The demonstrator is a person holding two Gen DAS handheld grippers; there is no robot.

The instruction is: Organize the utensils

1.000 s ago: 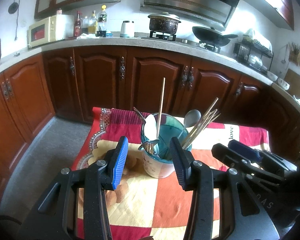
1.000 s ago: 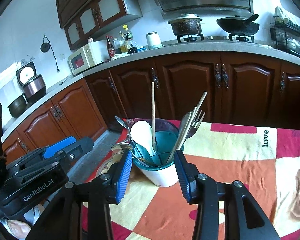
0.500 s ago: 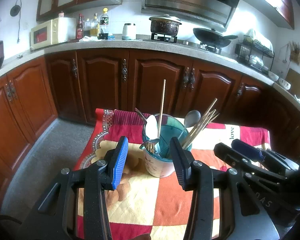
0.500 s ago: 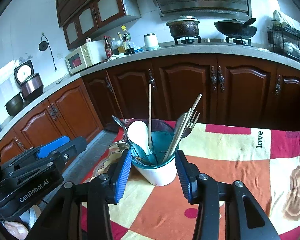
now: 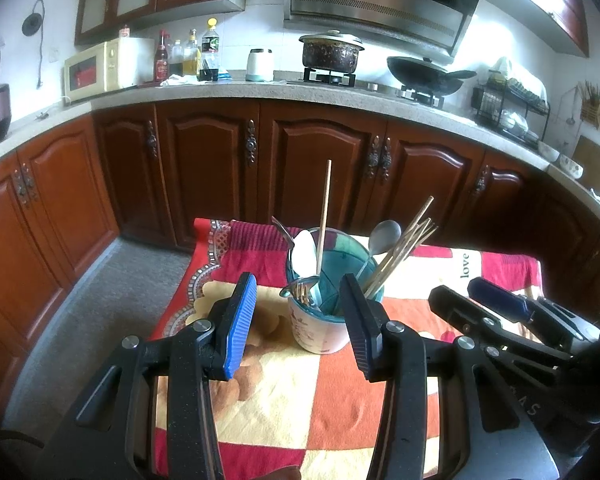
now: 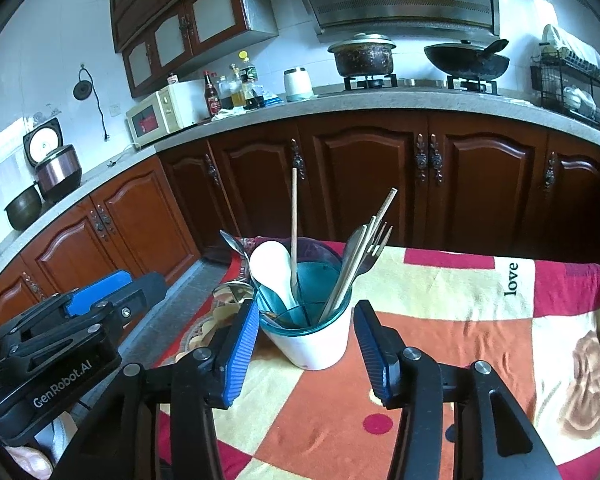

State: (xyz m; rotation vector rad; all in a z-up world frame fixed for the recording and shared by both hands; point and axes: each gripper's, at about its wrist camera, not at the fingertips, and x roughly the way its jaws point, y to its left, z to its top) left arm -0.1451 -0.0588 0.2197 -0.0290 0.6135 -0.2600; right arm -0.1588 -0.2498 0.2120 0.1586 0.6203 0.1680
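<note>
Utensil holder (image 6: 318, 344) apparently full, untouched

Utensil cup (image 5: 320, 330) upright, full, on patterned cloth surface.
White cup, teal insert; white spoon (image 6: 274, 276) left, lone chopstick (image 6: 294, 232) upright middle, chopsticks (image 5: 400, 252), fork and metal spoon lean right.

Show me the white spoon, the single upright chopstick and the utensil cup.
white spoon (image 6: 274, 276), right wrist view, on its bowl.
single upright chopstick (image 6: 294, 216), right wrist view, mid-shaft.
utensil cup (image 6: 320, 346), right wrist view, on its white outer wall.
</note>
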